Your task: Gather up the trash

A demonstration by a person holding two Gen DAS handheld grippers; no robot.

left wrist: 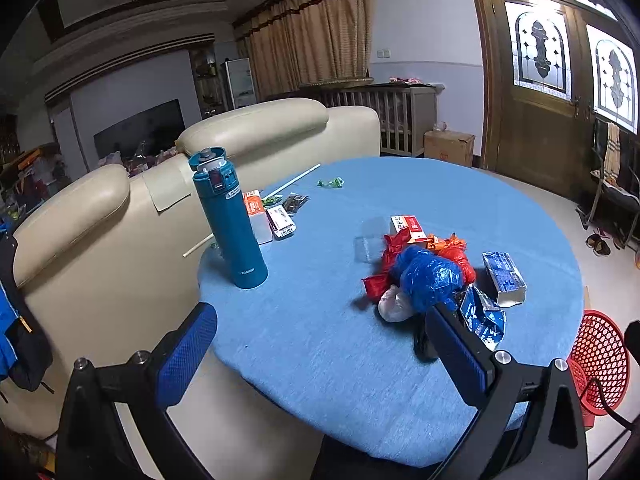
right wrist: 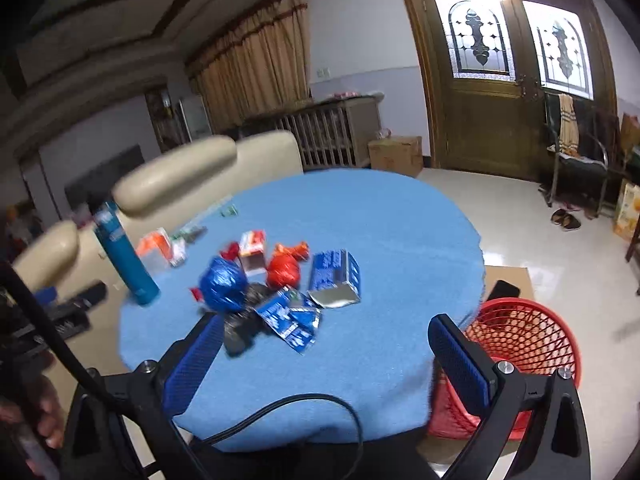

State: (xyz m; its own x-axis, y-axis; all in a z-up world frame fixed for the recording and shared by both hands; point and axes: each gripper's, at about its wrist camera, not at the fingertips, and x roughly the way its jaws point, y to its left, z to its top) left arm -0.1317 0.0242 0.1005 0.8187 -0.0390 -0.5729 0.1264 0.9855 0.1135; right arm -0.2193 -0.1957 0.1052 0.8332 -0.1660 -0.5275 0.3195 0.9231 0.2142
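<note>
A pile of trash lies on the round blue table [left wrist: 320,340]: a crumpled blue plastic bag [left wrist: 430,276], red and orange wrappers [left wrist: 456,254], a white wad [left wrist: 394,302], a blue milk carton [left wrist: 504,278], a torn blue packet [left wrist: 482,318] and a small red-white box [left wrist: 408,227]. My left gripper [left wrist: 320,344] is open above the table's near edge, its right finger just in front of the pile. My right gripper [right wrist: 328,352] is open over the near edge; the pile [right wrist: 280,288] lies ahead of it. A red mesh basket [right wrist: 520,340] stands on the floor at the table's right.
A tall teal flask [left wrist: 230,220] stands at the table's left. Small boxes and packets [left wrist: 272,216], a white stick [left wrist: 296,180] and a green wrapper [left wrist: 331,182] lie at the far left. Cream chairs [left wrist: 120,240] press against the left side. A black cable [right wrist: 300,412] crosses the right view.
</note>
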